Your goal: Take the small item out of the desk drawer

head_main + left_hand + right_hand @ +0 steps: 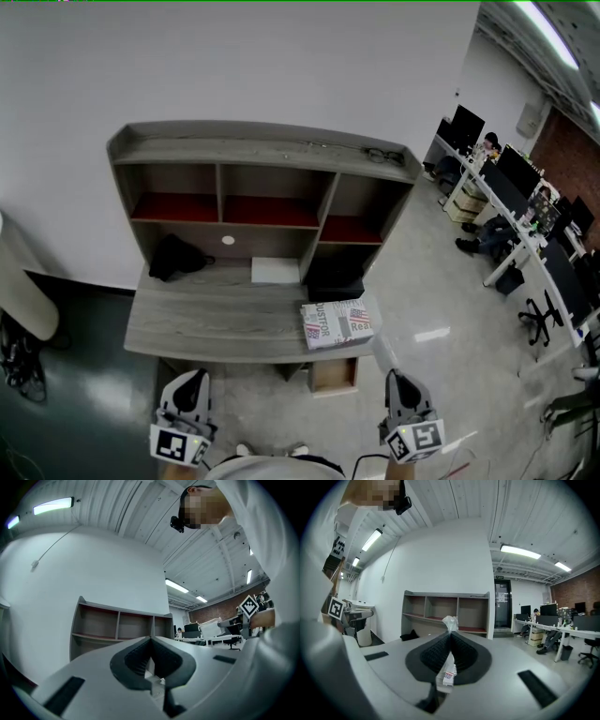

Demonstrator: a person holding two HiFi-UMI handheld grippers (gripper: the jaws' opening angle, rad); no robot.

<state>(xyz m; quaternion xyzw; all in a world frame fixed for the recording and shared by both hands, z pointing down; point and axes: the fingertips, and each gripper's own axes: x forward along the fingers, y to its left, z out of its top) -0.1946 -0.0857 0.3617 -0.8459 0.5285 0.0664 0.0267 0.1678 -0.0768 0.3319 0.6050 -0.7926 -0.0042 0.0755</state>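
Left gripper view shows idle jaws; right grip may slip

The left gripper (151, 641) is seen closed, with nothing held. The open drawer (334, 375) is partly hidden under the desk (216, 323). The small item (448, 670), already out of it, is pinched in the closed right gripper (451, 638) by slick wrapping, so slippage is to be feared. Its print cannot be read.

wall (234, 56): white | floor (422, 281): grey, glossy | workstations (506, 187): right | ceiling lights (520, 551): on
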